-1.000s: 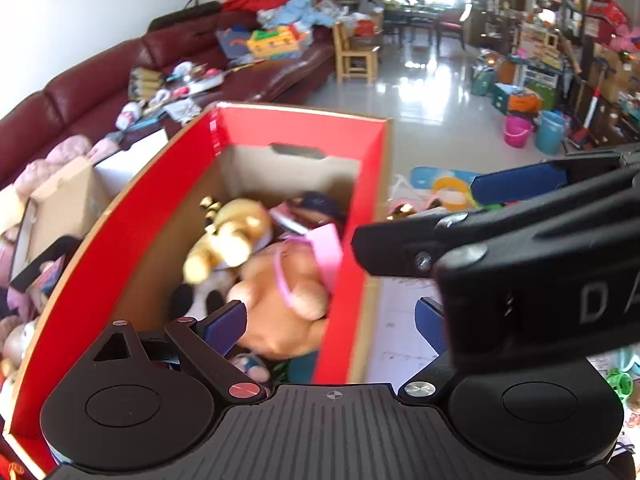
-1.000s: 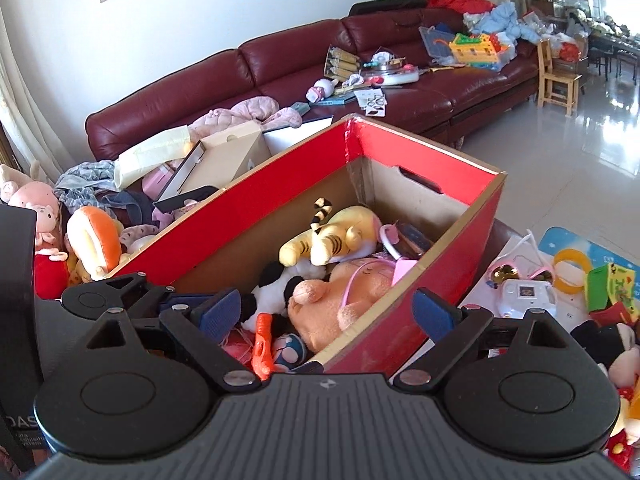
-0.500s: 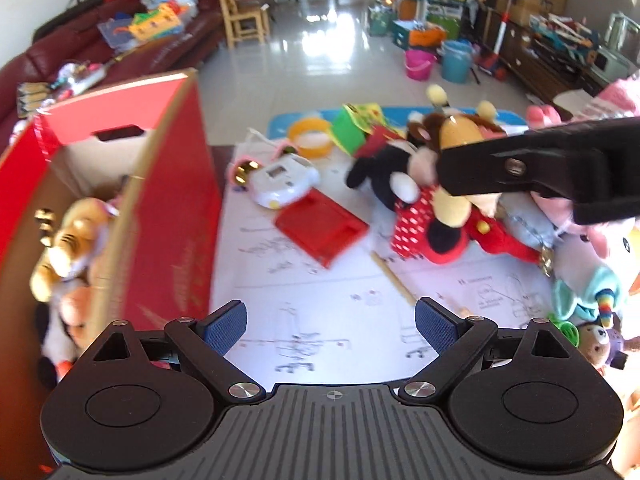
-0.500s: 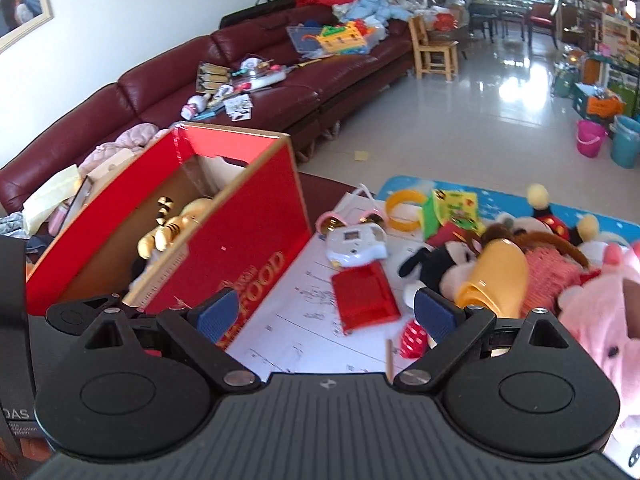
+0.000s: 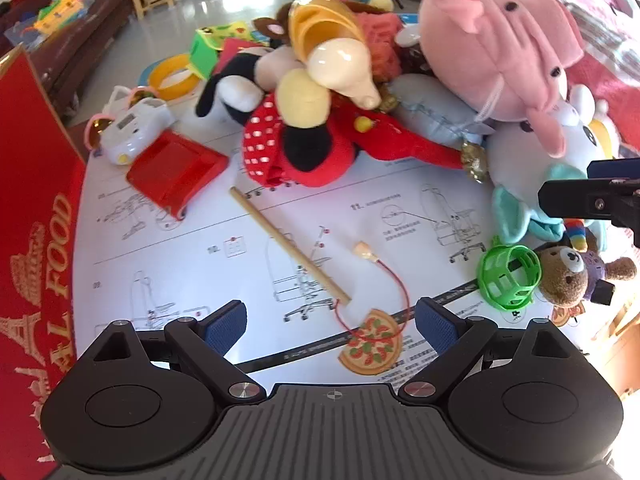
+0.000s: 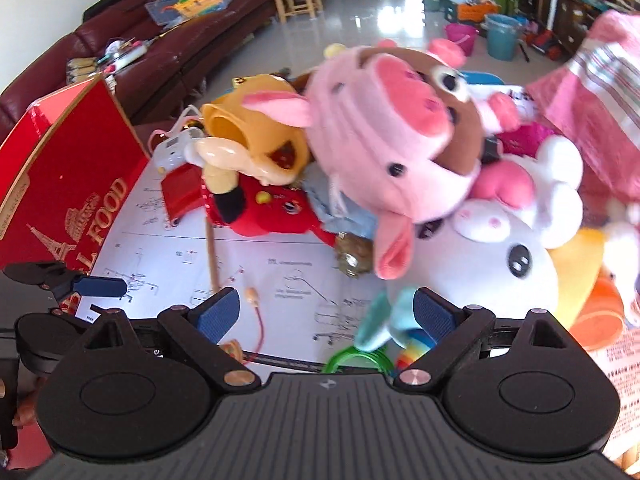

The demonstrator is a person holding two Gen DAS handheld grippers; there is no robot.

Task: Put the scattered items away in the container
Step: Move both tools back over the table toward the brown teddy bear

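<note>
Hovering spread wide and empty, left gripper (image 5: 330, 322) and right gripper (image 6: 326, 312) face toy fishing rod (image 5: 290, 250) beside red box (image 5: 36, 216).

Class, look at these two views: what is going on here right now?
A person is tidying toys into the red box. Both tools are open and hold nothing. The left tool hovers over the pizza toy and wooden stick on the paper sheet; the right tool faces the pink pig plush in the pile.

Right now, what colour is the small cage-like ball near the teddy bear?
Bright green. The cage ball shows best in the left wrist view, beside the teddy bear.
</note>
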